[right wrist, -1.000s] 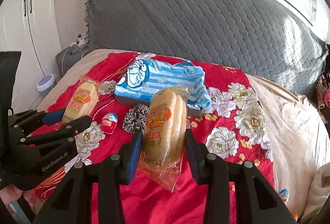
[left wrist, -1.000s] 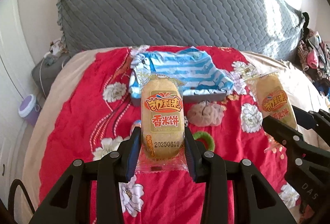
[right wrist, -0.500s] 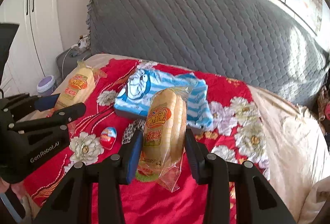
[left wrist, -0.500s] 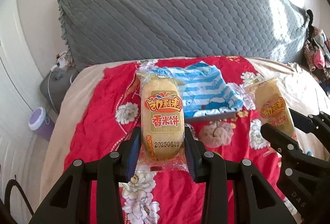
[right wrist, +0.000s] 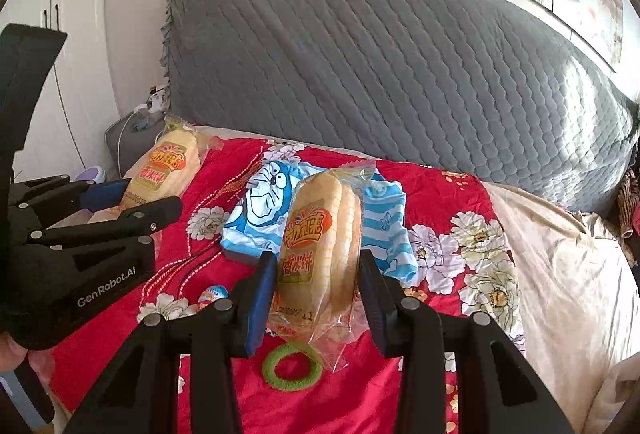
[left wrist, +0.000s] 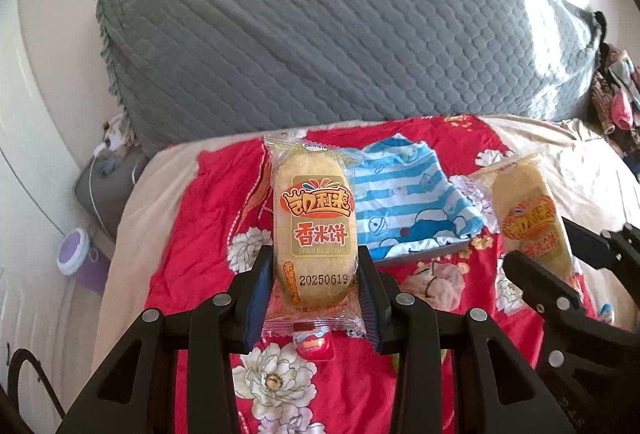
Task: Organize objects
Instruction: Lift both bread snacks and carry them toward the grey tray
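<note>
Left wrist view: left gripper [left wrist: 316, 290] fingers clamped on yellow plastic-wrapped rice-cake packet [left wrist: 315, 224], raised above red floral bedspread [left wrist: 192, 254].
Right wrist view: right gripper [right wrist: 318, 296] fingers gripping second yellow rice-cake packet [right wrist: 320, 242].
Progress: both lifted, neither placed; green hair ring [right wrist: 292, 365], red toy egg [right wrist: 214, 296] left lying mid-bed.

I see yellow rice-cake packs [left wrist: 315, 230] with orange logos between black jaws, blue pads. Beyond: red bedspread [right wrist: 432, 194] with white flowers, blue-white striped cartoon cloth [left wrist: 404, 202], grey quilted headboard [left wrist: 340, 34]. Under right jaws: green hair tie [right wrist: 292, 365].
</note>
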The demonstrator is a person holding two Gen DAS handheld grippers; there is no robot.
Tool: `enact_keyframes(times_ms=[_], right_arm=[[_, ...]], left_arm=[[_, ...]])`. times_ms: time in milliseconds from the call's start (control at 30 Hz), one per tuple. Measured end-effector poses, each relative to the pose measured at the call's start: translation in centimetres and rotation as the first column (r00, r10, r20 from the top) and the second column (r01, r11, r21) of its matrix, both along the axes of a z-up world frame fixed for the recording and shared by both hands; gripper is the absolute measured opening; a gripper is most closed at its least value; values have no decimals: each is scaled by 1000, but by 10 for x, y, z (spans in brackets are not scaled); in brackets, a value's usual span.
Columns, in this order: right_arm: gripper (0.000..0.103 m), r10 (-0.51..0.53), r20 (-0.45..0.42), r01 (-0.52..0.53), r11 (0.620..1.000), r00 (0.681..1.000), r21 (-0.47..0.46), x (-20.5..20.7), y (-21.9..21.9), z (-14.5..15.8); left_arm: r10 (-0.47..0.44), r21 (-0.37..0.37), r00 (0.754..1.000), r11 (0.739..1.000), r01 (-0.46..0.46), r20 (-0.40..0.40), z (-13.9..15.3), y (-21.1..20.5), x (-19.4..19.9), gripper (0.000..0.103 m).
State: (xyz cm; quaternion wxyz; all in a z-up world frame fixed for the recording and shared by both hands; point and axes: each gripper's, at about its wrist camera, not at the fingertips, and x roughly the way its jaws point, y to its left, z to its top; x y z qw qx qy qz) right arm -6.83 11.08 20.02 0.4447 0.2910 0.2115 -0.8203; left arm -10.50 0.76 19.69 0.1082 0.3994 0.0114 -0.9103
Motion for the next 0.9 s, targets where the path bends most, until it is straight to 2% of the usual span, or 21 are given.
enact_keyframes(times_ms=[100, 167, 233, 433, 567, 700, 800, 900], right_arm=[[41, 1, 26, -2, 1000, 1000, 15, -9, -9, 1], [41, -9, 86, 8, 1000, 996, 20, -20, -15, 2], [41, -18, 133, 15, 1000, 991, 27, -30, -20, 4], [41, -32, 156, 20, 997, 987, 78, -45, -43, 17], [41, -38, 143, 24, 995, 989, 96, -52, -58, 26], [41, -46, 105, 34, 993, 993, 111, -60, -70, 32], [41, -14, 52, 7, 990, 999, 138, -63, -82, 36], [41, 1, 21, -4, 992, 1000, 123, -62, -88, 38]], left_arm=[[-6, -30, 1000, 1000, 7, 22, 0, -3, -15, 41], [-19, -94, 1000, 995, 21, 17, 1, -1, -22, 41], [-32, -122, 999, 992, 36, 27, -1, 0, -28, 41], [-14, -60, 999, 998, 16, 29, -8, -10, -45, 41], [13, -29, 1000, 999, -12, 17, -10, -20, -61, 41], [18, -38, 1000, 999, -18, 11, -13, -28, -66, 41], [16, -36, 1000, 999, -15, 11, -16, -35, -72, 41], [12, -18, 1000, 1000, -12, 17, -19, -42, -78, 41]])
